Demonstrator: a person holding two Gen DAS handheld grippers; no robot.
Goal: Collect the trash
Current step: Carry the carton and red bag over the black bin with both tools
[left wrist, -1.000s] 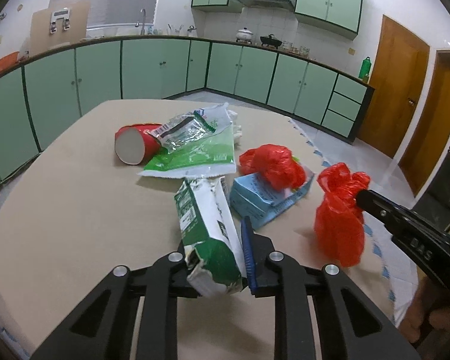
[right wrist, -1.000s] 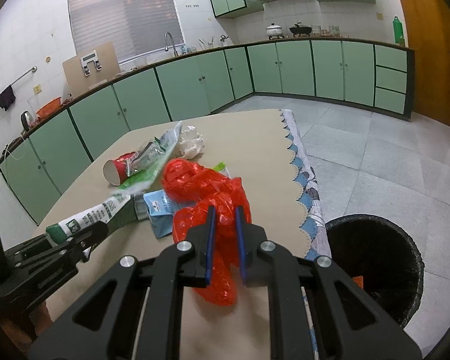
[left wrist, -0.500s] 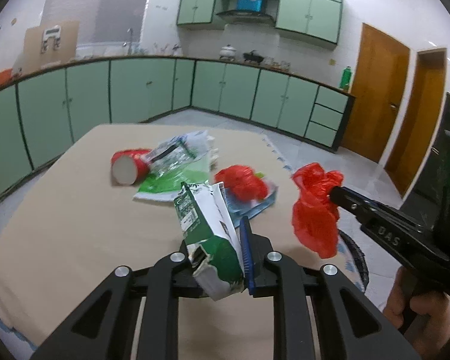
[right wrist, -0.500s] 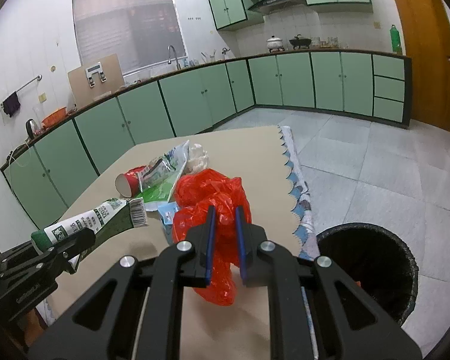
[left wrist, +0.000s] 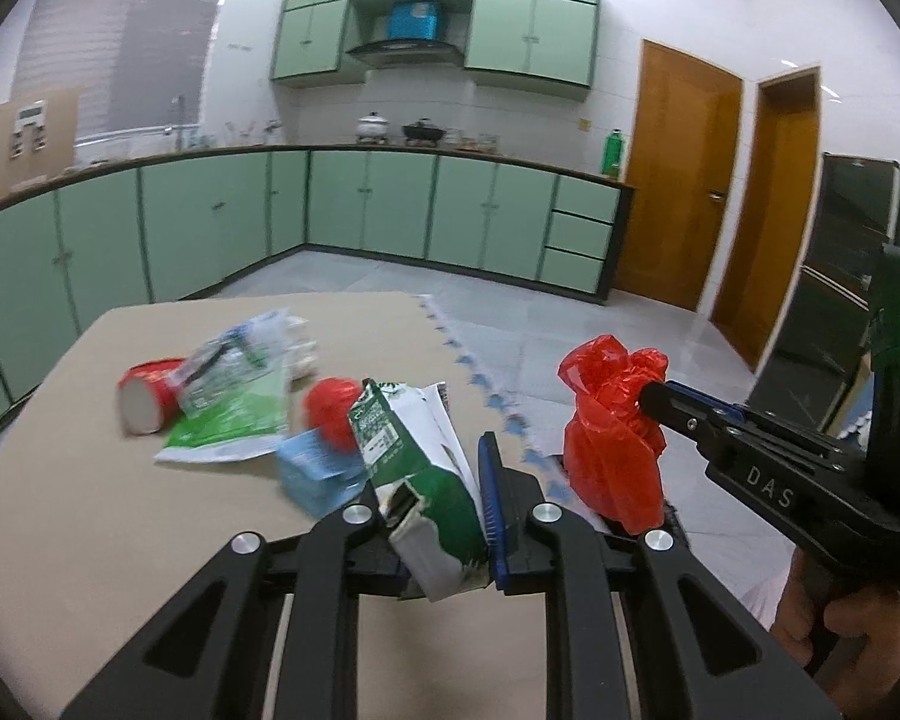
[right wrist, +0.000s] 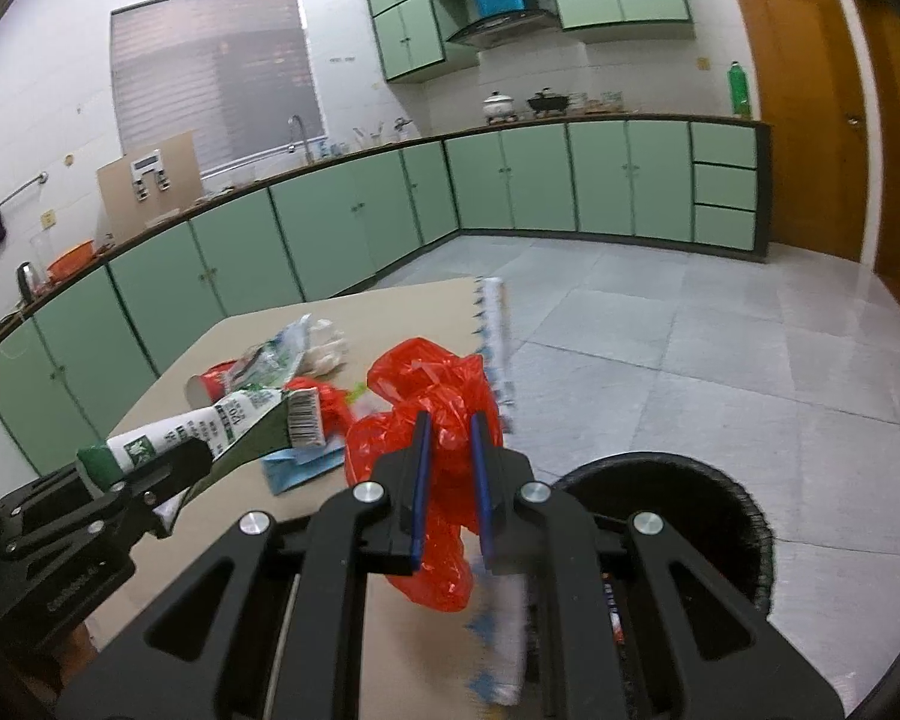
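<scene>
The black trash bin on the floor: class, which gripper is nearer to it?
Right. The right gripper, clamping a red bag, hangs beside the bin; the left gripper sits farther back over the table.

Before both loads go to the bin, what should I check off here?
1. Left gripper shut on carton: ok.
2. Right gripper shut on red bag: ok.
3. Both loads lifted off the table: ok.
4. Bin open, on the floor beside the table: ok.
5. Room left in the bin: cannot tell.
6. Table cleared: not ok; cup, wrapper, blue box remain.
</scene>
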